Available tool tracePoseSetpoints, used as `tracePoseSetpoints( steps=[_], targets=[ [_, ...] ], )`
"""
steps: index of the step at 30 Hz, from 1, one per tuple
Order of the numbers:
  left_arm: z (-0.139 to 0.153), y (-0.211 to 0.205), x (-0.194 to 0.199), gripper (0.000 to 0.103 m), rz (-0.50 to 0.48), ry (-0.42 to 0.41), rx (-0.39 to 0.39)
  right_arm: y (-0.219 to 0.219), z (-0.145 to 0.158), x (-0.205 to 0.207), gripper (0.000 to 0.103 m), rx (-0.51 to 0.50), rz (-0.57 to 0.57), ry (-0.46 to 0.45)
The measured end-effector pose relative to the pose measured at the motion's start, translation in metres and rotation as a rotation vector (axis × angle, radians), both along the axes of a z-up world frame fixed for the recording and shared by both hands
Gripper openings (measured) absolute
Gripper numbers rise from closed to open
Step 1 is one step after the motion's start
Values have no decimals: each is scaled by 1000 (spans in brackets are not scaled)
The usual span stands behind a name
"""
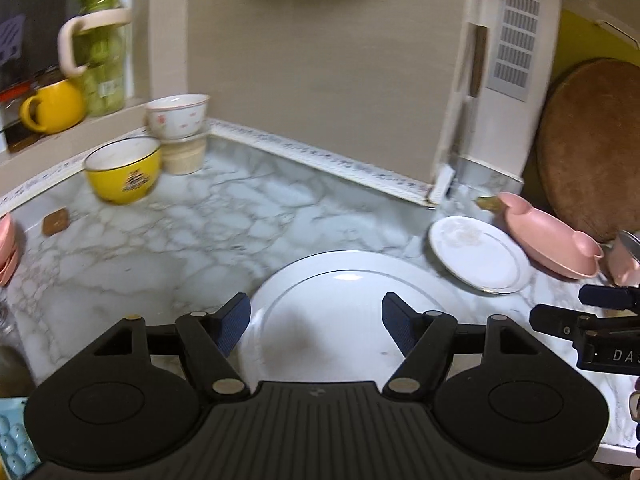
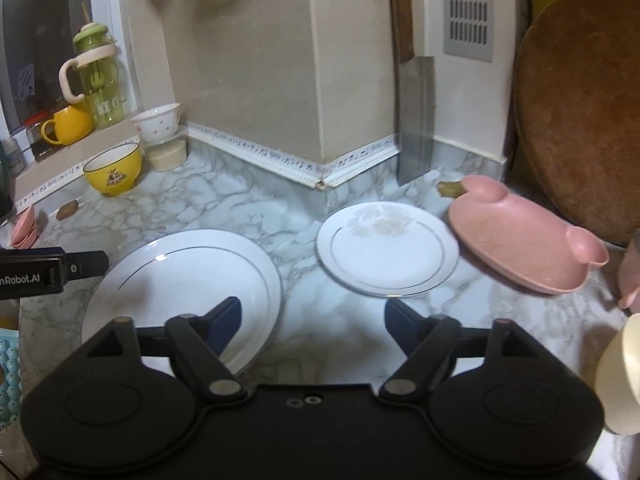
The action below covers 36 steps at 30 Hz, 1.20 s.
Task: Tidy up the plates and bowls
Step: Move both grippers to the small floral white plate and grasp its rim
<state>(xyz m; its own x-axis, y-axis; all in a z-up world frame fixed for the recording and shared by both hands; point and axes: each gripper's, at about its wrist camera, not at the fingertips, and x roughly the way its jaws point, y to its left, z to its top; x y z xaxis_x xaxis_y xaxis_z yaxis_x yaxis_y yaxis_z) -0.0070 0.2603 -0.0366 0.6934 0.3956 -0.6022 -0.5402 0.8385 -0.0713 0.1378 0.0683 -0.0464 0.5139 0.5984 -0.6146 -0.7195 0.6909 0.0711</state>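
Observation:
My left gripper [image 1: 316,312] is open and hovers over the near part of a large white plate [image 1: 340,284] with nothing between its fingers. My right gripper [image 2: 314,312] is open too; its left finger hangs over the right rim of that large plate [image 2: 180,272], its right finger over bare counter. A smaller white plate [image 2: 388,256] with a faint floral print lies just beyond, and a pink bear-shaped dish [image 2: 524,244] to its right. At the back left stand a yellow bowl [image 2: 114,168] and a white flowered bowl [image 2: 158,122] stacked on a beige one.
A cleaver [image 2: 416,120] leans on the wall corner and a round wooden board [image 2: 580,112] stands at the right. A yellow mug [image 2: 70,126] and green bottle [image 2: 98,80] sit on the sill. Small pink dishes [image 2: 26,232] lie far left, a cream cup [image 2: 620,372] near right.

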Motion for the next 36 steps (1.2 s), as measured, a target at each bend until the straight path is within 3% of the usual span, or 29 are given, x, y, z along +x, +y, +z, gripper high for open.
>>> tracePoseSetpoints(
  steps=[5, 9, 19, 24, 36],
  targets=[
    [6, -16, 25, 76, -52, 8, 36, -12, 6, 5, 103, 9, -47, -59],
    [6, -26, 46, 77, -95, 10, 48, -18, 7, 16, 103, -7, -88, -95],
    [-5, -25, 119, 82, -179, 76, 31, -23, -3, 60, 103, -26, -158, -68],
    [-13, -11, 157, 82, -185, 137, -16, -14, -11, 83, 103, -54, -153, -36],
    [-41, -3, 216, 82, -203, 229, -33, -3, -33, 131, 100, -82, -208, 65]
  ],
)
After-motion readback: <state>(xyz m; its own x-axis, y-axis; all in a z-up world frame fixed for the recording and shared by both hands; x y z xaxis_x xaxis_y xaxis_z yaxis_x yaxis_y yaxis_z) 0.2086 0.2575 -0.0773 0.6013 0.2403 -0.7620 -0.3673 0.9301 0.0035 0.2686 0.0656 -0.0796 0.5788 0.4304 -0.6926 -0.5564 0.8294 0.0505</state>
